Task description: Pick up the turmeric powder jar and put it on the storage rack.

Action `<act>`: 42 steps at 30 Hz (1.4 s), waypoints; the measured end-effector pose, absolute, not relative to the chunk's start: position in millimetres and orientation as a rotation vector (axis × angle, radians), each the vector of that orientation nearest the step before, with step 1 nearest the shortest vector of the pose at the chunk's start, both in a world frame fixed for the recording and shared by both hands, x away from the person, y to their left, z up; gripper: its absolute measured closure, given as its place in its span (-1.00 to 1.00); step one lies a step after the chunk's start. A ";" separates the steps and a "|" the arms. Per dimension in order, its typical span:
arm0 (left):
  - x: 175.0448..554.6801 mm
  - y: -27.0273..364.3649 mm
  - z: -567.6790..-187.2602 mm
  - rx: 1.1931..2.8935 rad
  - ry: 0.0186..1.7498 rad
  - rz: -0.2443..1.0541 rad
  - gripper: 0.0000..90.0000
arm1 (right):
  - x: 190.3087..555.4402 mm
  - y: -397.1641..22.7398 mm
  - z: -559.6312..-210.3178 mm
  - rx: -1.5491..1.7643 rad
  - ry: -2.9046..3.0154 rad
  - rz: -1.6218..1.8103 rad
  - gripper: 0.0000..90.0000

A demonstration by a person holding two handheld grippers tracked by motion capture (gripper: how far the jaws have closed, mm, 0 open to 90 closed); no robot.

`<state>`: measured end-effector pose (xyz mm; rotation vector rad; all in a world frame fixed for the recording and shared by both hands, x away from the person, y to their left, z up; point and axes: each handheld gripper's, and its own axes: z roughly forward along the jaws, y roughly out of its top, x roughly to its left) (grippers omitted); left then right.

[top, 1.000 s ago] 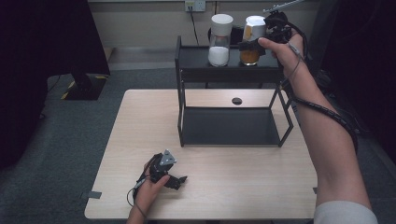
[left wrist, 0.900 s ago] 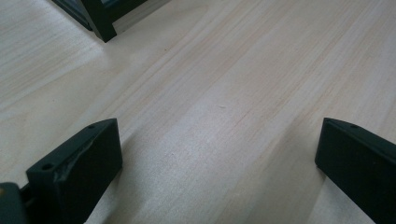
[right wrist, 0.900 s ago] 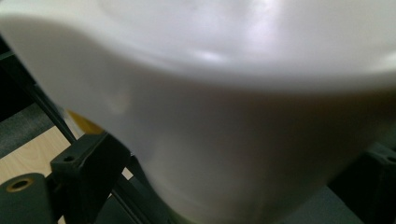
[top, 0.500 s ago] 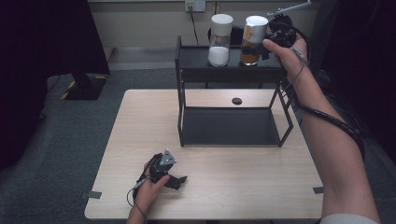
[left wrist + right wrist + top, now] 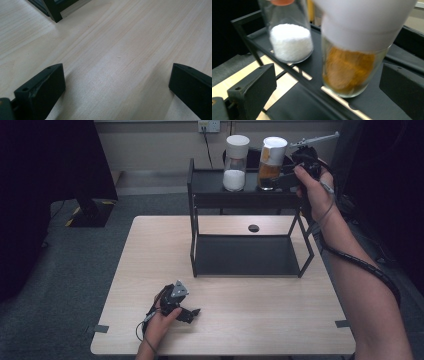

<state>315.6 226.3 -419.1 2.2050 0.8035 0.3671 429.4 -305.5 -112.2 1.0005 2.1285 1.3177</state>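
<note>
The high view looks from above the person's side, forward and down over the whole table [image 5: 280,320] and the black shelf rack [image 5: 245,187] at its far part. The left gripper view sits very low and near the tabletop, facing a rack leg [image 5: 53,11]. The right gripper view looks closely at the rack's top shelf, where the orange-filled jar [image 5: 352,67] and white-filled jar [image 5: 290,41] stand; the high view shares both.

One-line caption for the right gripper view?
Open right gripper faces an orange-powder jar on the black shelf.
</note>
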 end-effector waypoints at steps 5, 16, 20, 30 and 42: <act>315.6 226.3 -419.2 2.204 0.804 0.367 -1.00 | 417.2 -307.9 -118.3 0.995 2.131 1.324 -1.00; 315.5 226.3 -419.3 2.204 0.804 0.367 -1.00 | 391.3 -317.7 -135.2 0.980 2.131 1.343 -1.00; 315.4 226.3 -419.4 2.204 0.804 0.368 -1.00 | 383.6 -320.2 -142.1 0.974 2.136 1.346 -1.00; 315.4 226.3 -419.3 2.204 0.804 0.368 -1.00 | 367.5 -321.7 -170.2 0.972 2.154 1.363 -1.00; 315.4 226.3 -419.4 2.203 0.804 0.367 -1.00 | 358.0 -319.0 -201.8 0.966 2.184 1.394 -0.99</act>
